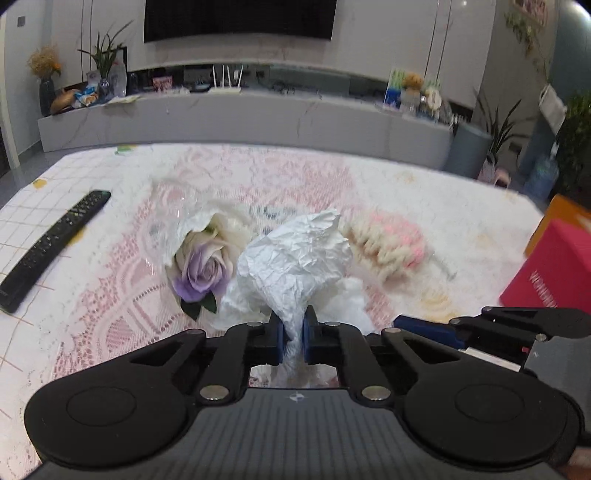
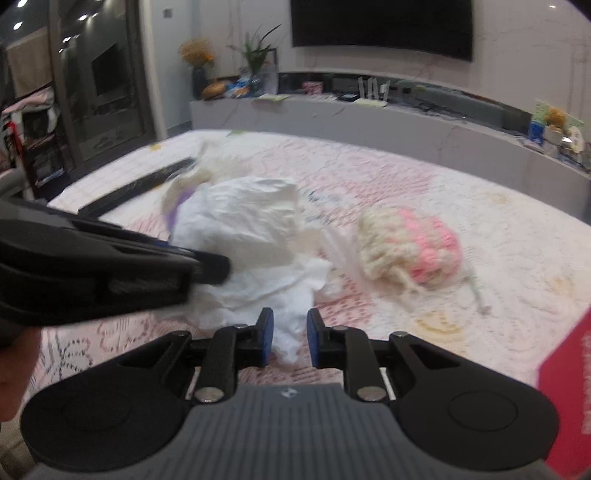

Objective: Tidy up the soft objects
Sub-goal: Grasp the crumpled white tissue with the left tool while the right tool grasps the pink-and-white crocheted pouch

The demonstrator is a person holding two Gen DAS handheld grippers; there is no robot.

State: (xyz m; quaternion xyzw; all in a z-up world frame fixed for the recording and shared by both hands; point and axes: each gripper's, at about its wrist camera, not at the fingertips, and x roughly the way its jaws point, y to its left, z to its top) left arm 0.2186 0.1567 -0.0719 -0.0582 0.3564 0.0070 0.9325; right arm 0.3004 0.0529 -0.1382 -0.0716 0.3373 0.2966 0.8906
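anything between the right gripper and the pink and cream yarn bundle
Nothing solid: only bare tablecloth lies between the right gripper and the yarn bundle. White tissue paper sits between its fingers though.

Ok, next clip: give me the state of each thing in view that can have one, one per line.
Left gripper: shut on the white crumpled paper.
Right gripper: jaws partly apart, paper between them; grip unclear.
White crumpled paper: crumpled, bunched upward.
Rose: lying in its clear wrap.
Yarn bundle: loose on the tablecloth.
Remote: lying flat.
TV: off.
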